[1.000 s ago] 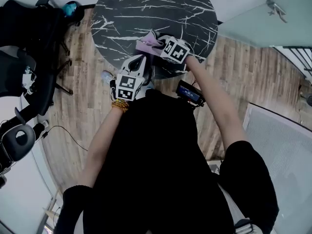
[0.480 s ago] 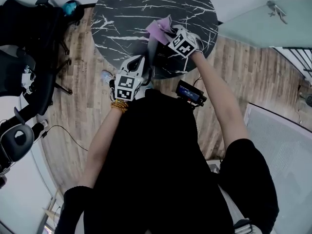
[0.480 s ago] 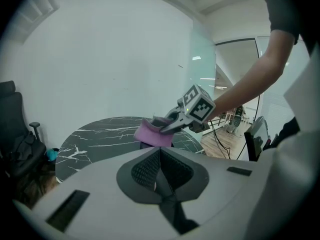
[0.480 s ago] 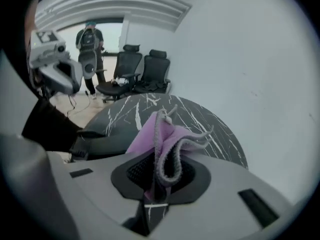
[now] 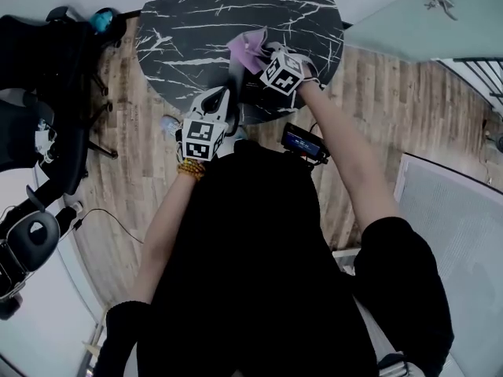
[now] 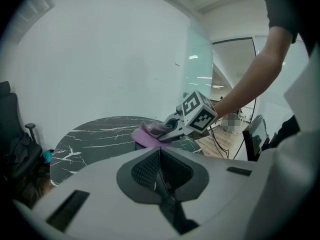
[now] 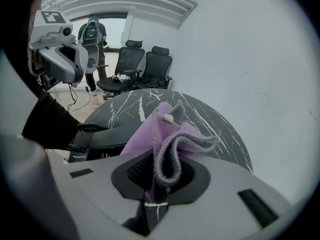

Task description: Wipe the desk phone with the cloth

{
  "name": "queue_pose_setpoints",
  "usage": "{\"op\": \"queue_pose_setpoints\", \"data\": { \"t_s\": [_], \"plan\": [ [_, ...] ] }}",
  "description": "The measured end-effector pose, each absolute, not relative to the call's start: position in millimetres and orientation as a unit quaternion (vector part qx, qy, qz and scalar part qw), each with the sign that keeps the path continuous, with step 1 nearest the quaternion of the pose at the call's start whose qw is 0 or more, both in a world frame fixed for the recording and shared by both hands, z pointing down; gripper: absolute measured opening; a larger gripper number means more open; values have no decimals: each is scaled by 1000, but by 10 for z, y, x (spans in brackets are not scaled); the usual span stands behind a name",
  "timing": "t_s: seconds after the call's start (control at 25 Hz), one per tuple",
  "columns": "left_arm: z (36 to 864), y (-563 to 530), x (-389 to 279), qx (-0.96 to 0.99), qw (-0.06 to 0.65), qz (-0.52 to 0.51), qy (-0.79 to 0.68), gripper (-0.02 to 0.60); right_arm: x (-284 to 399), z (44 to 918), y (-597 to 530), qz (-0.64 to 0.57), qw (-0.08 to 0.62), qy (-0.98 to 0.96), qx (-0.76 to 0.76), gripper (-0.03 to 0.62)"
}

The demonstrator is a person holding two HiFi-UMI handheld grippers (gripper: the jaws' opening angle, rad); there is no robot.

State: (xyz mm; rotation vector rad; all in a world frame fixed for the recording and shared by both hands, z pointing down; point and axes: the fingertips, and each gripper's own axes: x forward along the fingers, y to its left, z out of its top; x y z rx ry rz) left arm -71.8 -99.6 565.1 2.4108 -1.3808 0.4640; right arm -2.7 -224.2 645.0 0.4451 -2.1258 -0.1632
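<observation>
Your right gripper is clamped on the purple cloth, which stands bunched up out of its jaws. Your left gripper has its jaws together on nothing. Between the two, at the near edge of the marble table, sits the desk phone, with the cloth just beyond it; whether they touch I cannot tell. I'd judge the wiping unfinished. Count: two grippers, one cloth, one phone, one table.

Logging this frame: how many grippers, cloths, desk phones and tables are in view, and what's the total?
Grippers: 2 (left gripper, right gripper)
Cloth: 1
Desk phone: 1
Table: 1
Total: 5
</observation>
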Motion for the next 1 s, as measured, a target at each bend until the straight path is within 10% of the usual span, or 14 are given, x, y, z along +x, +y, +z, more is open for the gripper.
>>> {"op": "queue_pose_setpoints", "data": {
  "t_s": [1.0],
  "plan": [
    [5672,-1072,-610,850,163,165,-473,14,-22,6519,-2159,48,431,-880,196,54]
  ]
}}
